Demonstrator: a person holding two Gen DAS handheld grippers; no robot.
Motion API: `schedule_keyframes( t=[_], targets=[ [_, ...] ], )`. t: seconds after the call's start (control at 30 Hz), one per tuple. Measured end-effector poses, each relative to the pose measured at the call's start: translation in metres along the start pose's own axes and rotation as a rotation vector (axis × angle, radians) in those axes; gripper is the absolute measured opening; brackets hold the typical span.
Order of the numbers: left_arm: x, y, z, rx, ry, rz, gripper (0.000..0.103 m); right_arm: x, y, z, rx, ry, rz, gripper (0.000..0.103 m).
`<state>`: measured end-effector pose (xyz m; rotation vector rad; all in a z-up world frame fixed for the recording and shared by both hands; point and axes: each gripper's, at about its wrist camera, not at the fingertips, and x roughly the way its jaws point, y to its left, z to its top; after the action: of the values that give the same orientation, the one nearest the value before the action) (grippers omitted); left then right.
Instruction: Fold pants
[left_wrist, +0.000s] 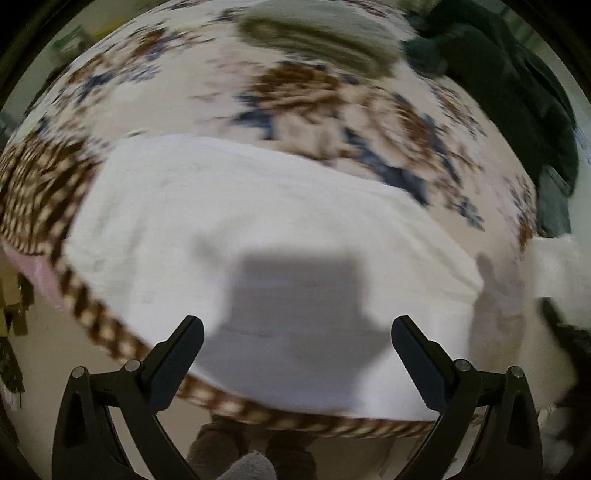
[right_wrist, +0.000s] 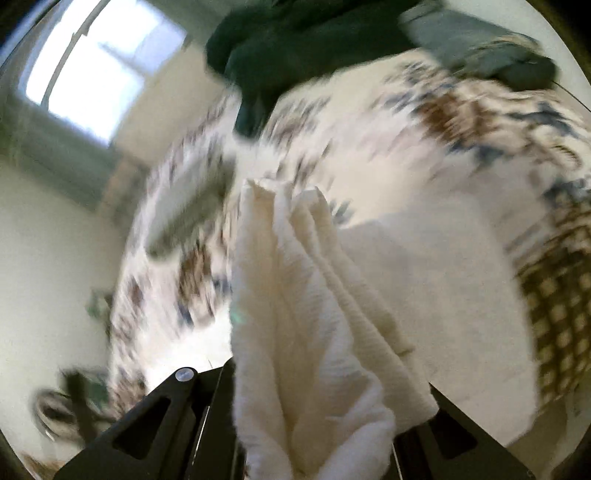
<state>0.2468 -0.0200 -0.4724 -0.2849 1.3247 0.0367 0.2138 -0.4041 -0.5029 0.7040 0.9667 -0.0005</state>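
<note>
The white pants (left_wrist: 258, 229) lie spread flat on a floral bedspread (left_wrist: 303, 92). My left gripper (left_wrist: 295, 332) is open and empty, its jaws wide apart above the near part of the pants, with its shadow on the cloth. My right gripper (right_wrist: 314, 417) is shut on a bunched fold of the white pants (right_wrist: 295, 314), which rises up between its jaws and hides the fingertips. The rest of the pants (right_wrist: 424, 295) lies flat on the bed to the right. Both views are blurred by motion.
A dark green garment (left_wrist: 517, 74) lies at the bed's far right and also shows in the right wrist view (right_wrist: 295, 44). An olive folded item (left_wrist: 314, 33) sits at the far edge. The bedspread has a brown checked border (left_wrist: 37, 192). A window (right_wrist: 99, 62) is at upper left.
</note>
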Motion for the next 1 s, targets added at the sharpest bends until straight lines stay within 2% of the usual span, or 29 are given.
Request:
schedule_keyframes(
  t=[0.1, 0.13, 0.2, 0.23, 0.27, 0.3, 0.37, 0.4, 0.5, 0.57, 0.7, 0.8, 0.87, 0.9, 0.97, 1.0],
  targets=[
    [0.000, 0.036, 0.001, -0.024, 0.012, 0.012, 0.103, 0.069, 0.042, -0.049, -0.112, 0.106, -0.073, 0.005],
    [-0.001, 0.047, 0.002, -0.026, 0.011, 0.020, 0.103, 0.086, 0.050, -0.060, -0.138, 0.145, -0.086, 0.008],
    [-0.004, 0.066, 0.004, -0.031, 0.000, 0.038, 0.103, 0.119, 0.077, -0.092, -0.195, 0.229, -0.153, 0.023],
    [-0.005, 0.077, 0.006, -0.035, -0.007, 0.045, 0.103, 0.129, 0.087, -0.104, -0.221, 0.247, -0.166, 0.039],
    [-0.006, 0.084, 0.008, -0.040, -0.014, 0.052, 0.103, 0.133, 0.100, -0.114, -0.245, 0.261, -0.138, 0.051],
    [-0.008, 0.094, 0.011, -0.050, -0.024, 0.058, 0.103, 0.133, 0.111, -0.122, -0.261, 0.272, -0.107, 0.056],
    [-0.008, 0.105, 0.018, -0.061, -0.036, 0.056, 0.103, 0.135, 0.129, -0.133, -0.292, 0.322, -0.031, 0.063],
    [-0.009, 0.109, 0.021, -0.062, -0.040, 0.057, 0.103, 0.130, 0.133, -0.134, -0.276, 0.330, -0.021, 0.063],
    [-0.011, 0.104, 0.034, -0.055, -0.061, 0.020, 0.103, 0.109, 0.106, -0.121, -0.082, 0.375, 0.074, 0.063],
    [-0.009, 0.086, 0.044, -0.032, -0.068, -0.029, 0.103, 0.082, 0.082, -0.104, 0.014, 0.336, 0.058, 0.063],
    [0.009, 0.013, 0.055, 0.071, -0.020, -0.182, 0.103, 0.042, 0.030, -0.074, 0.082, 0.264, -0.090, 0.063],
    [0.040, -0.040, 0.059, 0.154, 0.024, -0.197, 0.103, 0.036, -0.002, -0.058, 0.093, 0.268, -0.198, 0.063],
    [0.071, -0.064, 0.063, 0.192, 0.079, -0.139, 0.103, 0.036, -0.021, -0.049, 0.102, 0.264, -0.221, 0.063],
    [0.089, -0.069, 0.065, 0.211, 0.103, -0.063, 0.103, 0.039, -0.027, -0.046, 0.102, 0.266, -0.242, 0.063],
    [0.112, -0.057, 0.065, 0.201, 0.128, 0.043, 0.103, 0.042, -0.033, -0.041, 0.098, 0.272, -0.278, 0.063],
    [0.116, -0.047, 0.067, 0.178, 0.133, 0.031, 0.103, 0.047, -0.036, -0.039, 0.099, 0.278, -0.300, 0.063]
  ],
)
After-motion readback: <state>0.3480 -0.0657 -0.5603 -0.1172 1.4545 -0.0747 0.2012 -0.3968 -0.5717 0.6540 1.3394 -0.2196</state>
